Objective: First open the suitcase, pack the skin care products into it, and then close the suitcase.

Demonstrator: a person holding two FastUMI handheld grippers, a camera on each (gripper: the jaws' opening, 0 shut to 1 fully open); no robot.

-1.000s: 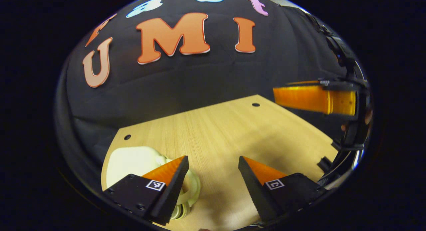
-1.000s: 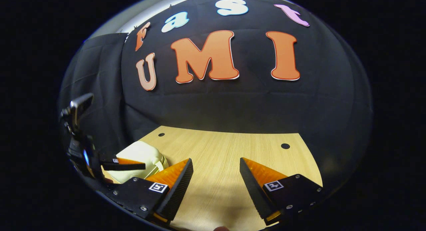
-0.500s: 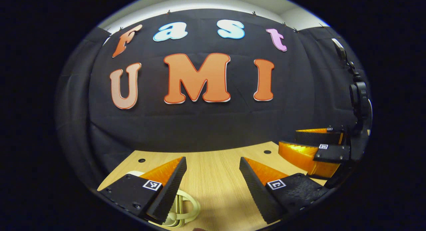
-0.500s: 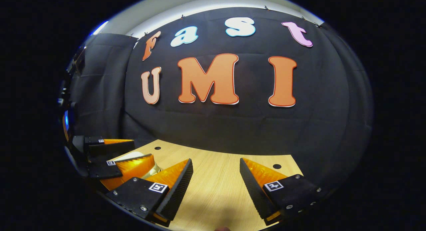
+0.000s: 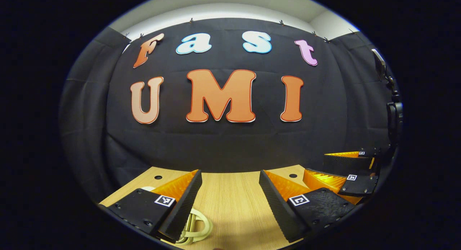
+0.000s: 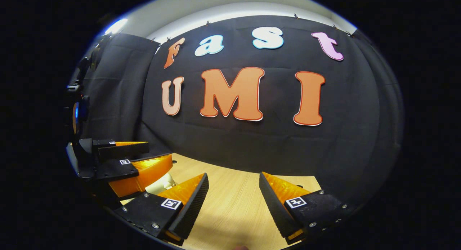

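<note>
The left gripper (image 5: 228, 178) hangs over the wooden table (image 5: 230, 210) with its jaws spread apart, nothing between them. Just beneath its left finger (image 5: 180, 203) lies the cream suitcase (image 5: 196, 226), handle peeking out. To the right, the right gripper (image 6: 233, 183) is likewise parted and empty, with the suitcase (image 6: 161, 183) at its near left.

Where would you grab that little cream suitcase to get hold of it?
Probably by the looped handle of the small cream plastic suitcase. It lies flat on the light wooden table just beside the left gripper, whose jaws stand open. Come from above, one finger inside the loop.
</note>
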